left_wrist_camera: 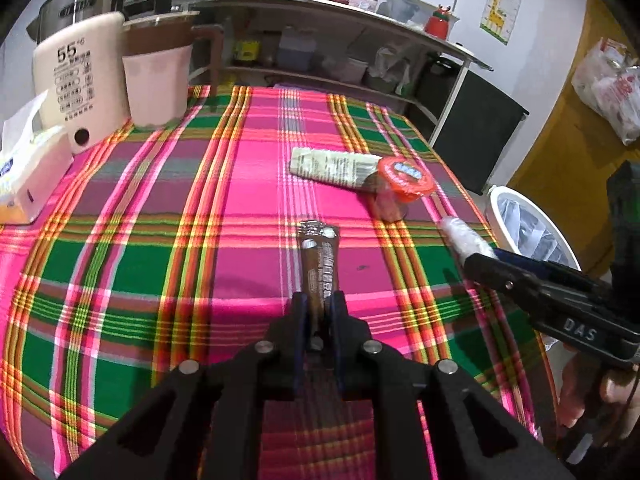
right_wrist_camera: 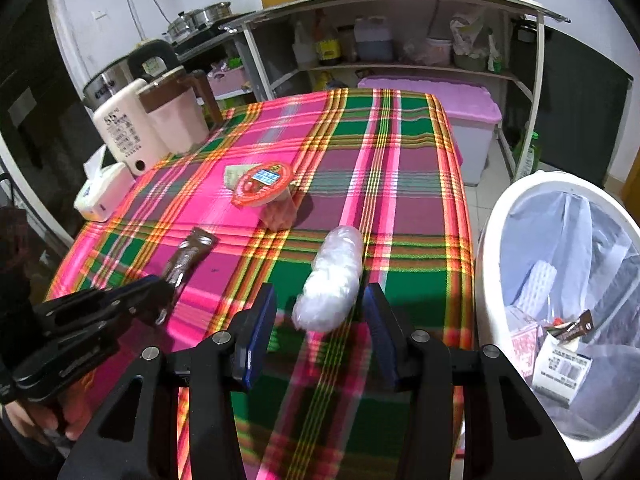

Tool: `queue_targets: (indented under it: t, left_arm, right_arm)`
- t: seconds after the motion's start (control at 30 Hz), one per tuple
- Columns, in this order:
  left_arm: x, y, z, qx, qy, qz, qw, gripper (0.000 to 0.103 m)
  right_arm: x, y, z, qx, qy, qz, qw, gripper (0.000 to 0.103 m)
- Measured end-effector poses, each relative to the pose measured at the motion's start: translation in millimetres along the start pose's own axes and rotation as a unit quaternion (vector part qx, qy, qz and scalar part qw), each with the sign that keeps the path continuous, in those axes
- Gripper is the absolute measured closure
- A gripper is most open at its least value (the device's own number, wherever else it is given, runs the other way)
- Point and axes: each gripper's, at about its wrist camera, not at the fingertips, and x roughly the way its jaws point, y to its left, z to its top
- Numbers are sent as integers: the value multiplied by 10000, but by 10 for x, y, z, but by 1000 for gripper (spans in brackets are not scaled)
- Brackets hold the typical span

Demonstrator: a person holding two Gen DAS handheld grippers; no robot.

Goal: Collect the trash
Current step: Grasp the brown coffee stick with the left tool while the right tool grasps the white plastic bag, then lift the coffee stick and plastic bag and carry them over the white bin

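A brown snack wrapper lies flat on the plaid tablecloth. Its near end sits between the narrowly parted fingers of my left gripper, and it looks uncrushed. A crumpled clear plastic wad lies between the wide-open fingers of my right gripper, with a gap on each side. Farther back a red-lidded cup leans on its side against a pale flattened carton. In the left wrist view the right gripper reaches in from the right beside the wad.
A white bin lined with a clear bag stands off the table's right edge and holds several bits of trash. A cream kettle, a pink jug and a tissue box crowd the far left corner. Shelves stand behind.
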Motion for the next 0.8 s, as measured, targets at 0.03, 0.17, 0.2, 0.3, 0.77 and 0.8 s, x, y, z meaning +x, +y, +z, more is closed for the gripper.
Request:
queue_targets:
  t: [0.03,0.17,0.2,0.3,0.77,0.8]
  left_arm:
    - [1,9,3,-22,-6,-54,10000,80]
    - [10,-20,6,44,-15,-41,10000,75]
    - [14,-31,9,68,-9,-33,10000,75]
    - [25,-69,15,167,6,28,9999,75]
    - [-128,-294,-92,504,-108,-95,9986,92]
    - [-149,-307,-98,500,-129,-101,9986,92]
  right_arm:
    - [35,0,8,-6,35,-48,10000,57]
    - [108,21,11,-97,82,-210,9997,70]
    - [109,26,9,-118,82,-226,9996,76]
    - [97,31,5,-127,68,-230,9996,76]
    - [-365,22,-166,-56,-305,-119,9994,77]
    - [-402,17,-182,-51,-328,-114,9994,77]
